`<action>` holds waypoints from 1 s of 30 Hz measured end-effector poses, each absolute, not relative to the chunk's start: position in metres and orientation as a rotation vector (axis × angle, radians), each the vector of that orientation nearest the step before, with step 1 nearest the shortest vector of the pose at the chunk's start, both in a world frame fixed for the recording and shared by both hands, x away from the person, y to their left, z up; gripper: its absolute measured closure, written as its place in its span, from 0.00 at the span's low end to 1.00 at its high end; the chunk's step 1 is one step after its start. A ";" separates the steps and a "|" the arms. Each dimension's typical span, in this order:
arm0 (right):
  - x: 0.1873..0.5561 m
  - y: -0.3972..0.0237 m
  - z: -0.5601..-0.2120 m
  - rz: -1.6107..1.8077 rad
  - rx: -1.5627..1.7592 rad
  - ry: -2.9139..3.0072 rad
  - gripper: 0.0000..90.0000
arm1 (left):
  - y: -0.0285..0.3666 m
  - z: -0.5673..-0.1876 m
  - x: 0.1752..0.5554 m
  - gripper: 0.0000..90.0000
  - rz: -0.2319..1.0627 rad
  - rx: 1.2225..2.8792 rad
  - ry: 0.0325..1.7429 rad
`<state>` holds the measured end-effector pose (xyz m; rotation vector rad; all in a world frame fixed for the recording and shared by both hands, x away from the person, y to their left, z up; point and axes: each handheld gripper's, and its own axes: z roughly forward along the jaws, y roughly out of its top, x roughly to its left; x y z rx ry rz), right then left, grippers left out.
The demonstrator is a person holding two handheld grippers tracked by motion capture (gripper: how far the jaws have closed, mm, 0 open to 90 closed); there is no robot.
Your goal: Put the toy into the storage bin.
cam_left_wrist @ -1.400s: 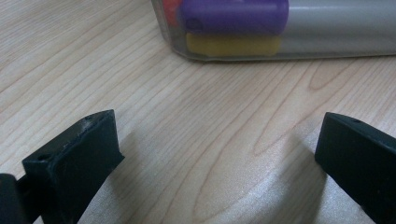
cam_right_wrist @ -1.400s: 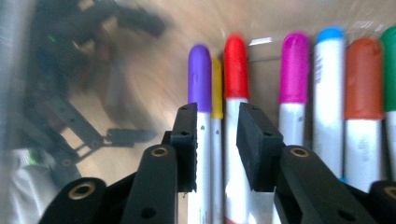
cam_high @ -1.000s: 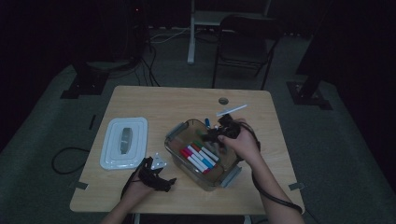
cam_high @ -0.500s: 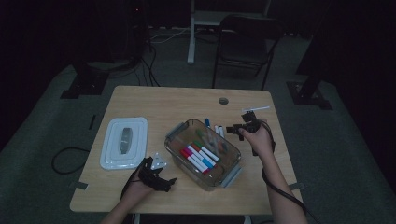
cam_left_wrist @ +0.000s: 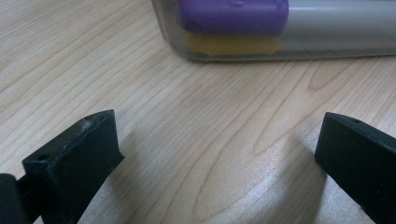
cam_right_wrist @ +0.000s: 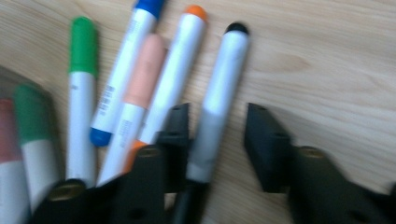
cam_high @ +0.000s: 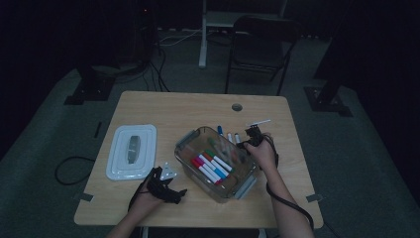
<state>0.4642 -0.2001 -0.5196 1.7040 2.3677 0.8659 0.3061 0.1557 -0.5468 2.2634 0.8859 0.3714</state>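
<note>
A clear plastic box (cam_high: 184,144) in the middle of the table holds several markers (cam_high: 212,166) with red, blue and green caps. Just behind its far right corner, my right gripper (cam_high: 251,134) hangs over loose markers (cam_high: 229,136) on the wood. In the right gripper view it (cam_right_wrist: 219,140) is open, its jaws either side of a grey marker with a black cap (cam_right_wrist: 219,100). Beside that lie orange (cam_right_wrist: 175,79), peach (cam_right_wrist: 140,79), blue (cam_right_wrist: 123,70) and green (cam_right_wrist: 83,88) markers. My left gripper (cam_high: 166,191) rests open on the table by the box's near left corner (cam_left_wrist: 219,140). A purple-capped marker (cam_left_wrist: 233,14) shows through the box wall.
The box's white lid (cam_high: 131,151) lies flat at the table's left. A cable hole (cam_high: 236,107) sits near the far edge. A folding chair (cam_high: 260,44) and stand legs are on the floor beyond the table.
My right gripper has left the box, swung out to the right, and come down over the loose markers behind the box. The left gripper has stayed put.
</note>
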 end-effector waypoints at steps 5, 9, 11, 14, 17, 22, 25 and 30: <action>0.462 -0.213 -0.511 0.911 1.777 2.316 0.85 | 0.156 -0.547 0.306 0.01 0.371 2.263 0.886; 0.456 -0.224 -0.492 0.987 1.774 2.283 0.85 | 0.156 -0.547 0.306 0.01 0.371 2.264 0.886; 0.452 -0.228 -0.479 1.032 1.759 2.274 0.85 | 0.156 -0.547 0.306 0.01 0.371 2.263 0.886; 0.443 -0.233 -0.452 1.115 1.726 2.271 0.85 | 0.156 -0.547 0.306 0.01 0.371 2.263 0.886; 0.433 -0.231 -0.428 1.192 1.672 2.293 0.85 | 0.156 -0.547 0.306 0.01 0.371 2.263 0.886; 0.417 -0.215 -0.399 1.309 1.552 2.369 0.85 | 0.156 -0.547 0.306 0.01 0.371 2.260 0.887; 0.409 -0.200 -0.390 1.335 1.477 2.430 0.85 | 0.156 -0.547 0.306 0.01 0.371 2.260 0.887; 0.400 -0.168 -0.389 1.329 1.377 2.545 0.85 | 0.156 -0.547 0.306 0.01 0.370 2.260 0.887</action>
